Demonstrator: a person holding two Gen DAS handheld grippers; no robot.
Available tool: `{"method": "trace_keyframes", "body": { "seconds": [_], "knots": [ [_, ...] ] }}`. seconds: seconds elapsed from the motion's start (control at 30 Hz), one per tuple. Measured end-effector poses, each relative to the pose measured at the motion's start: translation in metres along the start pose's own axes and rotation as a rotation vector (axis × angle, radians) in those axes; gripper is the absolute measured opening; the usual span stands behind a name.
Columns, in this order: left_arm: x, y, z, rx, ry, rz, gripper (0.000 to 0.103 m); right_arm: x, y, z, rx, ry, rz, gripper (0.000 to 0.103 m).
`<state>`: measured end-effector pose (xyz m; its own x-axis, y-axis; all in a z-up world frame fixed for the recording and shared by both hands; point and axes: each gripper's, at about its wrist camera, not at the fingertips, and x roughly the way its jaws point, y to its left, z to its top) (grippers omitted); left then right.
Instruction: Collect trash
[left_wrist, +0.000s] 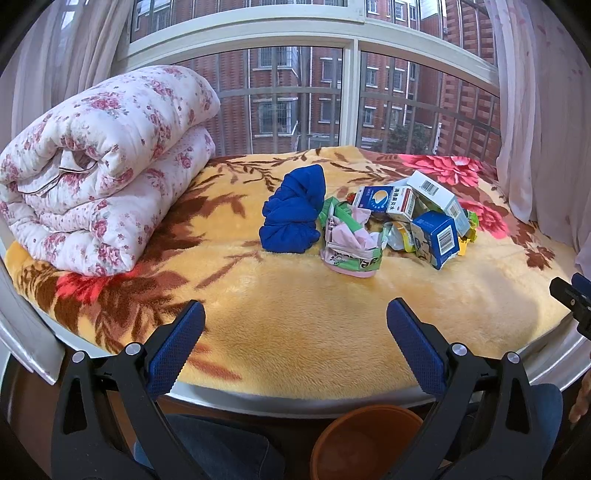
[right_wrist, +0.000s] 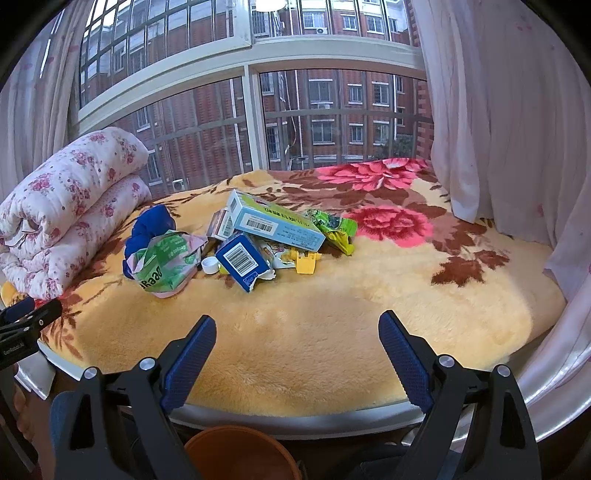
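The trash (right_wrist: 240, 240) sits heaped mid-bed on the yellow blanket (right_wrist: 332, 350), just right of a blue cloth (left_wrist: 293, 210). It looks like light stuff: crushed cartons, crinkly wrappers, a loose cap (right_wrist: 209, 265). The boxes look stiff enough to pinch across a flat side; the wrappers are soft and probably slippery, so bunch them. The left gripper (left_wrist: 295, 332) and right gripper (right_wrist: 297, 341) both hang at the near edge with fingers spread wide, holding and touching nothing. An orange bin (left_wrist: 365, 439) waits below.

Barred window (left_wrist: 295, 92) behind yellow floral blanket (left_wrist: 295, 314), sheer curtains (right_wrist: 498, 110) beside the window, rolled floral quilt (left_wrist: 103, 166) lay left of it, daylight came in.
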<state>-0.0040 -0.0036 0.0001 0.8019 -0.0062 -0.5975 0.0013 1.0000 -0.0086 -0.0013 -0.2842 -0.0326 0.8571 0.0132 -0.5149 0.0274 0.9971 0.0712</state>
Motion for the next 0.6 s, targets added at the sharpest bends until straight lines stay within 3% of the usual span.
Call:
{"method": "trace_keyframes", "body": {
  "seconds": [0.6],
  "knots": [
    [-0.0018, 0.0005, -0.0001, 0.002, -0.002, -0.001, 0.096, -0.0004, 0.0006, 0.0000, 0.000, 0.002, 0.003, 0.088]
  ]
}}
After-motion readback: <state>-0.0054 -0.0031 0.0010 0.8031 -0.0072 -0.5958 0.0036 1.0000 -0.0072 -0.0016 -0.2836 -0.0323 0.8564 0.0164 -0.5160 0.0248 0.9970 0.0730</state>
